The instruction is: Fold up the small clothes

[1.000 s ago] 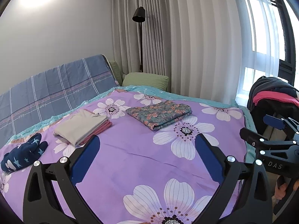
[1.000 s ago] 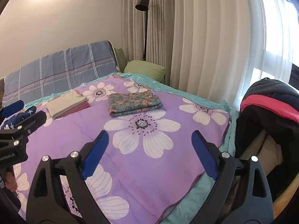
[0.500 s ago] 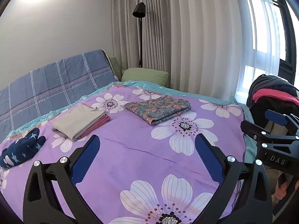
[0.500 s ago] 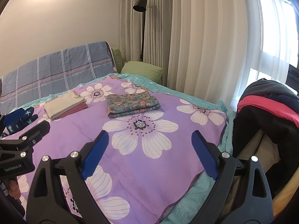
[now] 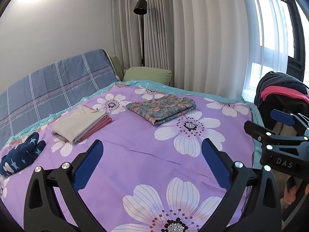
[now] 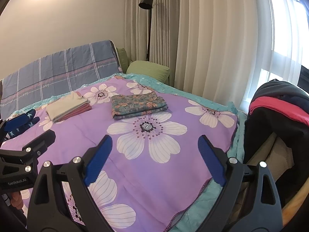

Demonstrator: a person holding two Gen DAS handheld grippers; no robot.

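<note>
Left wrist view: left gripper (image 5: 151, 152) hung above the purple bedspread (image 5: 135, 154), jaws wide apart, holding nothing; 3 folded items lay ahead: floral cloth (image 5: 161, 108) mid-bed, beige-and-pink stack (image 5: 81, 122) to its left, navy star garment (image 5: 21, 157) near the left edge; right gripper (image 5: 278, 129) visible at right.

Right wrist view: right gripper (image 6: 154, 154) also spread apart and empty over the bedspread (image 6: 173, 164); floral cloth (image 6: 138, 106) lay well ahead; dark-and-pink clothes pile (image 6: 278, 108) sat off the bed, right.
</note>
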